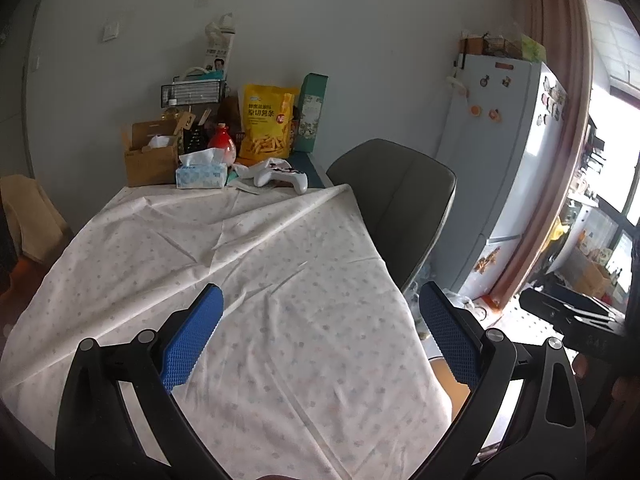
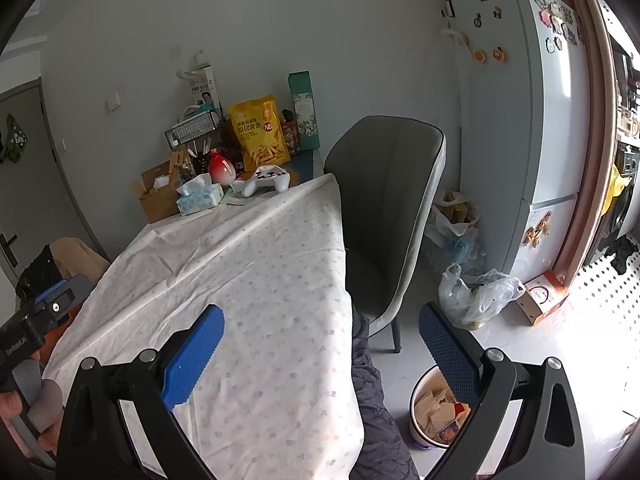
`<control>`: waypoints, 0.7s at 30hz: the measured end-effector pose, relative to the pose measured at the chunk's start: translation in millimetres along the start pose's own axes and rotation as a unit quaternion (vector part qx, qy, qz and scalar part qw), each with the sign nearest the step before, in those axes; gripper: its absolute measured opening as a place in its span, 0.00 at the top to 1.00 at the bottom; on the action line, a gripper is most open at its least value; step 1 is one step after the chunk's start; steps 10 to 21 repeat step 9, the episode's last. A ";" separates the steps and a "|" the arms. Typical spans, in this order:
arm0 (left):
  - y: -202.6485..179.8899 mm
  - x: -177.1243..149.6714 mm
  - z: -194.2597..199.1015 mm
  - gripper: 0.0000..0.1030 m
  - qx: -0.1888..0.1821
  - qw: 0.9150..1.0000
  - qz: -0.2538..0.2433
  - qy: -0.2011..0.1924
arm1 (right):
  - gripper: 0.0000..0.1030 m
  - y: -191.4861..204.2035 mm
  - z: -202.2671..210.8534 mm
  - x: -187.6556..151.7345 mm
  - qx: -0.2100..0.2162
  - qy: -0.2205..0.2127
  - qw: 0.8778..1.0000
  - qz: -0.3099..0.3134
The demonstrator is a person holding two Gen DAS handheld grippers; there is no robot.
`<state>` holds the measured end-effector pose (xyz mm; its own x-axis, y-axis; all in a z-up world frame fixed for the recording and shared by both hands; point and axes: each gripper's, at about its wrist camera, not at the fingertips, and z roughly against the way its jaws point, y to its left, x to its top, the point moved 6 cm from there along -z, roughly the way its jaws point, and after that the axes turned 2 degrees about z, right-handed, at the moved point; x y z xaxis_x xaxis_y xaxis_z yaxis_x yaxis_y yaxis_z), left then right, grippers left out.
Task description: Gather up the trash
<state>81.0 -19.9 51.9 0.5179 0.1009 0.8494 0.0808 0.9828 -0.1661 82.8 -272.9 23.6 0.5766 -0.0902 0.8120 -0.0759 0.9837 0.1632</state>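
Left gripper (image 1: 320,332): I read the jaws as spread wide, nothing between the blue pads (image 1: 192,336). It hovers above the near part of the tablecloth (image 1: 256,264).
Right gripper (image 2: 320,344): released as well, jaws apart and carrying nothing. It hangs over the right edge of the table, one pad above the cloth, the other above the floor.
Step in hand: I judge this as search or approach. No trash is held, and no loose scrap shows on the near cloth.
Trash bin (image 2: 418,392): it stands on the floor to the right of the table, just below the right gripper, already holding crumpled paper and wrappers.
Candidate trash: a flat pale paper or wrapper (image 1: 246,188) lies at the far end of the table, just beside the white game controller (image 1: 280,176) and near the tissue box (image 1: 202,174). I cannot tell what it is exactly.
Other far-end items: yellow snack bag (image 1: 266,120), red bottle (image 1: 222,146), cardboard box (image 1: 150,158). They look like kept goods, not waste.
Next move: I would carry one gripper forward across the cloth, lower it flat over the paper, and pinch at its edge without nudging the controller.
Chair (image 2: 384,208): it stands against the right side of the table, between the far end and the bin.
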 end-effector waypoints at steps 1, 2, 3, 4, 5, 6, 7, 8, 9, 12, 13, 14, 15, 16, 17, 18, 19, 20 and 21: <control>0.9 0.0 -0.7 0.06 0.002 1.000 0.001 0.001 | 0.07 -0.1 -0.4 -0.4 -0.001 0.001 1.000 0.001; 1.2 -0.2 -1.6 0.06 0.001 1.000 0.002 0.002 | 0.07 0.0 -0.9 -0.6 -0.002 0.001 1.000 0.001; 1.1 -0.9 -2.9 0.06 -0.004 1.000 0.002 0.007 | 0.07 0.0 -1.3 -0.8 -0.001 0.002 1.000 0.001; 0.8 -1.2 -3.6 0.06 -0.006 1.000 0.000 0.009 | 0.07 0.4 -2.2 -1.3 0.000 0.003 1.000 0.000; 0.4 -1.5 -4.0 0.06 -0.007 1.000 -0.004 0.011 | 0.07 0.8 -2.8 -1.6 0.000 0.004 1.000 0.000; 0.9 -1.1 -4.5 0.06 -0.006 1.000 -0.005 0.011 | 0.07 1.4 -3.3 -1.8 0.000 0.004 1.000 0.001; 1.6 -1.0 -4.7 0.06 -0.003 1.000 -0.006 0.011 | 0.07 2.1 -3.6 -1.9 0.000 0.004 1.000 0.001; 2.0 -1.3 -4.7 0.06 -0.003 1.000 -0.006 0.011 | 0.07 2.2 -3.8 -2.0 0.000 0.005 1.000 0.001; 2.7 -1.4 -5.1 0.06 -0.004 1.000 -0.005 0.011 | 0.07 2.4 -3.8 -2.1 0.001 0.005 1.000 0.001; 2.7 -1.4 -5.1 0.06 -0.004 1.000 -0.005 0.011 | 0.07 2.4 -3.8 -2.1 0.001 0.005 1.000 0.001; 2.7 -1.4 -5.1 0.06 -0.004 1.000 -0.005 0.011 | 0.07 2.4 -3.8 -2.1 0.001 0.005 1.000 0.001; 2.7 -1.4 -5.1 0.06 -0.004 1.000 -0.005 0.011 | 0.07 2.4 -3.8 -2.1 0.001 0.005 1.000 0.001; 2.7 -1.4 -5.1 0.06 -0.004 1.000 -0.005 0.011 | 0.07 2.4 -3.8 -2.1 0.001 0.005 1.000 0.001; 2.7 -1.4 -5.1 0.06 -0.004 1.000 -0.005 0.011 | 0.07 2.4 -3.8 -2.1 0.001 0.005 1.000 0.001; 2.7 -1.4 -5.1 0.06 -0.004 1.000 -0.005 0.011 | 0.07 2.4 -3.8 -2.1 0.001 0.005 1.000 0.001; 2.7 -1.4 -5.1 0.06 -0.004 1.000 -0.005 0.011 | 0.07 2.4 -3.8 -2.1 0.001 0.005 1.000 0.001; 2.7 -1.4 -5.1 0.06 -0.004 1.000 -0.005 0.011 | 0.07 2.4 -3.8 -2.1 0.001 0.005 1.000 0.001; 2.7 -1.4 -5.1 0.06 -0.004 1.000 -0.005 0.011 | 0.07 2.4 -3.8 -2.1 0.001 0.005 1.000 0.001; 2.7 -1.4 -5.1 0.06 -0.004 1.000 -0.005 0.011 | 0.07 2.4 -3.8 -2.1 0.001 0.005 1.000 0.001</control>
